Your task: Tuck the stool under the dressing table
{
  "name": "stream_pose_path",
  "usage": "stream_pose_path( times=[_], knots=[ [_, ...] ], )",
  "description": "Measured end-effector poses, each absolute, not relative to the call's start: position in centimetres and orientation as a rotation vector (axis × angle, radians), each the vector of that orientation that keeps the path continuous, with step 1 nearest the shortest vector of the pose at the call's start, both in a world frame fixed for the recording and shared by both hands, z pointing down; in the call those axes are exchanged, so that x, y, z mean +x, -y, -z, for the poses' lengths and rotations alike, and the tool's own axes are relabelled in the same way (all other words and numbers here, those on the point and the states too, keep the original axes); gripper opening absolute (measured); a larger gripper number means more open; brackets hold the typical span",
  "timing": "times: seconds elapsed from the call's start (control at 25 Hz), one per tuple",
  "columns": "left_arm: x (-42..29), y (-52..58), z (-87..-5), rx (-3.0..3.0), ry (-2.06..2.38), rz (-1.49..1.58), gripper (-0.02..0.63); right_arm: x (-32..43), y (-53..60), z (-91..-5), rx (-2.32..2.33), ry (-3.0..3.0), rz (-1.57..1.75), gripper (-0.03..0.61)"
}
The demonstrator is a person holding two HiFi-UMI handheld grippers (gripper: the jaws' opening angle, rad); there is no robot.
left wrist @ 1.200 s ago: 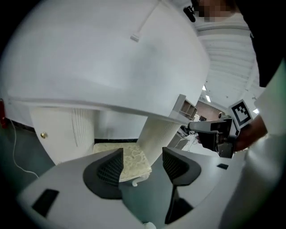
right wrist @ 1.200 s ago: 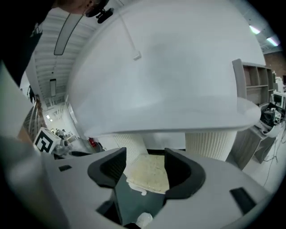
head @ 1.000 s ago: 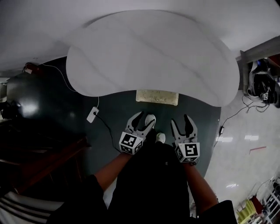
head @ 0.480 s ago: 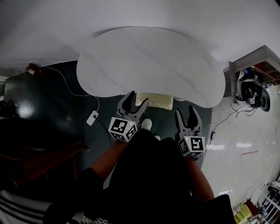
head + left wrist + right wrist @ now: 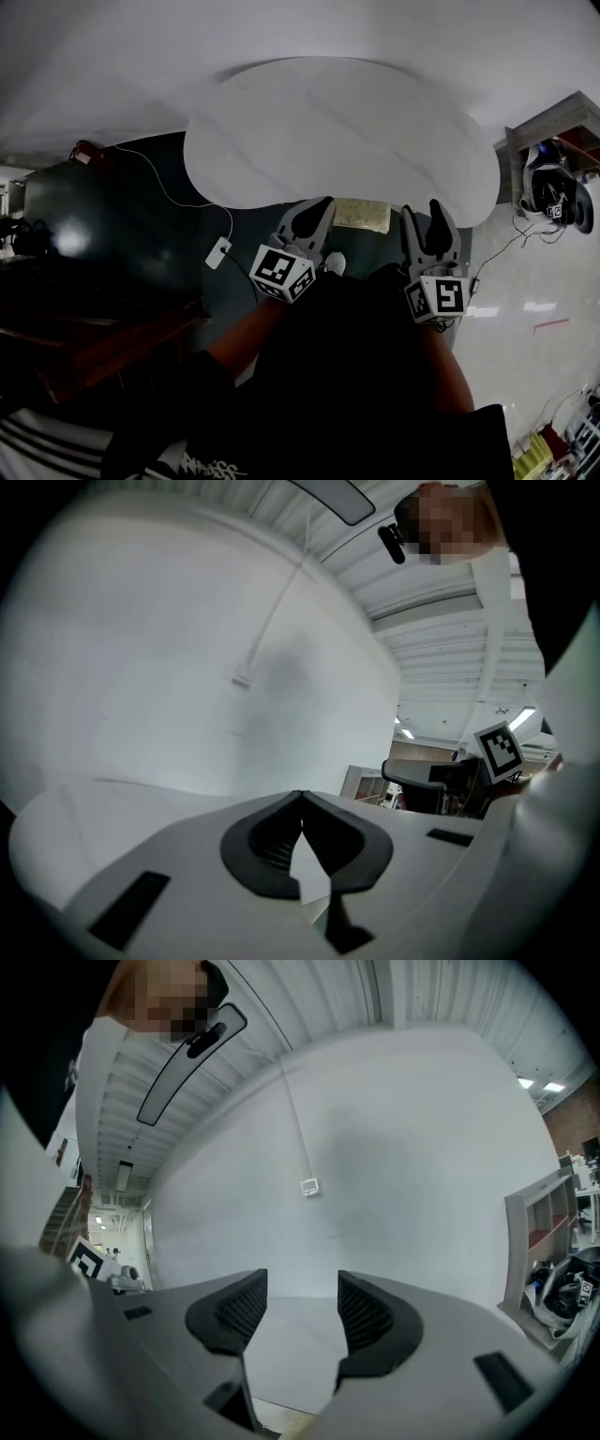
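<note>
The dressing table (image 5: 347, 131) is a white, rounded top against a white wall. The stool's cream seat (image 5: 364, 216) shows at the table's near edge, between my two grippers, with its far part hidden under the top. My left gripper (image 5: 319, 204) hangs just left of the seat with its jaws shut on nothing; in the left gripper view the left gripper (image 5: 300, 803) has its pads touching. Just right of the seat, my right gripper (image 5: 423, 211) is open and empty. In the right gripper view the right gripper (image 5: 302, 1307) shows only the bare tabletop (image 5: 300, 1344) between its jaws.
A white power adapter (image 5: 218, 253) with its cable lies on the dark floor mat to the left. Dark wooden furniture (image 5: 94, 337) stands at the near left. At the right, a shelf unit (image 5: 539, 122) holds a headset (image 5: 553, 183). My shoe (image 5: 335, 263) shows below the stool.
Both grippers have risen from near the floor to the table's near edge. The left gripper's jaws, open in both earlier frames, are now shut. The right stays open.
</note>
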State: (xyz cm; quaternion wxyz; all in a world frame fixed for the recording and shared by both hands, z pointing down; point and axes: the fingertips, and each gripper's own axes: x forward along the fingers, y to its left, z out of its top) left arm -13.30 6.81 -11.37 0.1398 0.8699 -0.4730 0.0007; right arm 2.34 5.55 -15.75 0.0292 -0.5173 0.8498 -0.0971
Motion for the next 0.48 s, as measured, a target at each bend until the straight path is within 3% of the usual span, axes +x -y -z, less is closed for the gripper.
stream_pose_path(
  times=[0.08,0.16,0.48],
  knots=[
    [-12.4,-6.3,12.1,2.519,1.364,0.001,0.015,2.5,-5.2,15.9,-1.561,-2.634,0.302,0.231],
    [-11.3,-5.8,12.7,2.518,1.386,0.000,0.015,3.1,-5.1,16.3,-1.510,-2.641,0.287,0.061],
    [-6.0,-3.5,15.4,2.534,1.505,-0.024,0.015,5.6,-2.0,19.0,-1.394,-2.722,0.191,0.038]
  ],
)
